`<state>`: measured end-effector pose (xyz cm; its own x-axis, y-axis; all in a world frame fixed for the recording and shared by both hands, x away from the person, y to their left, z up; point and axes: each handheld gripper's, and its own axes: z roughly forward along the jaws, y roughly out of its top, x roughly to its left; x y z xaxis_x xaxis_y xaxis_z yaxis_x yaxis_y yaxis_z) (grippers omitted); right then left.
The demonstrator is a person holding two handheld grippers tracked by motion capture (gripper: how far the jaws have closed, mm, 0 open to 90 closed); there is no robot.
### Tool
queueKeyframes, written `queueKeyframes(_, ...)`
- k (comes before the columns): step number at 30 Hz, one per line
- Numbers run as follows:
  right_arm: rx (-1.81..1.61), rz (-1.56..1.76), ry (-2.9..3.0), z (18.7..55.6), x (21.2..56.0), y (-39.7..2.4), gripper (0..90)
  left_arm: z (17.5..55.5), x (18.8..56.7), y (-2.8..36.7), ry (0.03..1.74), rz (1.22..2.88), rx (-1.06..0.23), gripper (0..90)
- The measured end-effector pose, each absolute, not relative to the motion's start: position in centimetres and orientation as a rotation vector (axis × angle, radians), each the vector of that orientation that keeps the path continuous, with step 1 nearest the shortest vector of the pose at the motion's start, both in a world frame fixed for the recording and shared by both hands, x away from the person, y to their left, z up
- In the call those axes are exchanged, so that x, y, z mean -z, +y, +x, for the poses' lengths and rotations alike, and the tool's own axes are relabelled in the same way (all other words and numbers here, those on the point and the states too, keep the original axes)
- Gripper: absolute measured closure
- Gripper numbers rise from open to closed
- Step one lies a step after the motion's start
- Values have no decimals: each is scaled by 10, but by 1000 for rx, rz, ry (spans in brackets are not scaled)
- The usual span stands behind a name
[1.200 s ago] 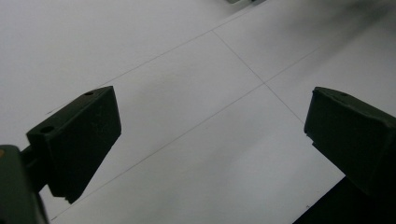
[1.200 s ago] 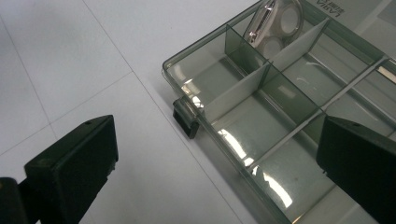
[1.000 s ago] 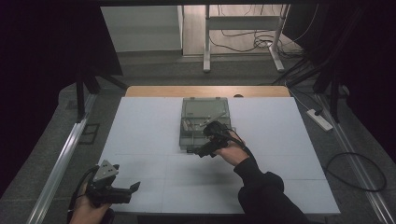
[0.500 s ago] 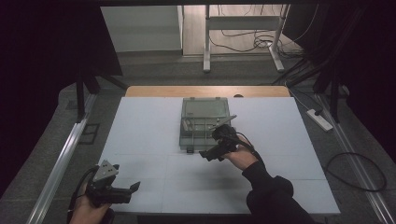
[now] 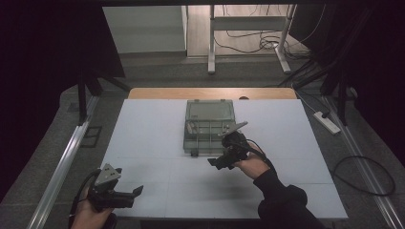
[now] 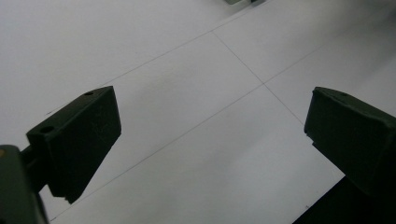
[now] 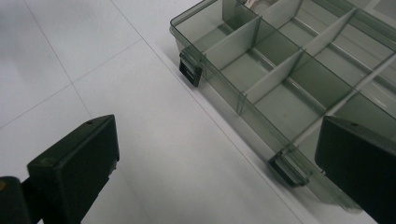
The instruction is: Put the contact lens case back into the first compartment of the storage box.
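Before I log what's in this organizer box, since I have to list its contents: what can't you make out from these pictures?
- Small pale item in a far compartment of the organizer box: too small in the high view, cut by the top edge in the right gripper view.
- Box's right compartments: partly hidden by the right gripper and the person's hand in the high view.
- Near right corner of the box: covered by the right jaw in the right gripper view.

The left hand-held gripper (image 5: pixel 125 194) sits low at the tabletop's (image 5: pixel 143 124) near left corner, gripped by the left hand (image 5: pixel 90 214), its jaws spread wide with nothing between them. The right hand-held gripper (image 5: pixel 219 162), on a dark-sleeved forearm (image 5: pixel 279 200) reaching in from the near edge, hovers mid-tabletop with jaws likewise parted and empty.
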<state>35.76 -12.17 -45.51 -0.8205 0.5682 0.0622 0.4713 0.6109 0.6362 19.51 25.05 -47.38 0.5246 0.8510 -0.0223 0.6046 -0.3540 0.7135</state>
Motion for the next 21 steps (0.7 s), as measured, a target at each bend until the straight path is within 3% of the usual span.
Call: queueKeyframes(21, -976, 940, 2659, 338, 456, -157, 0, 195, 474, 251, 1178, 2082, -463, 36)
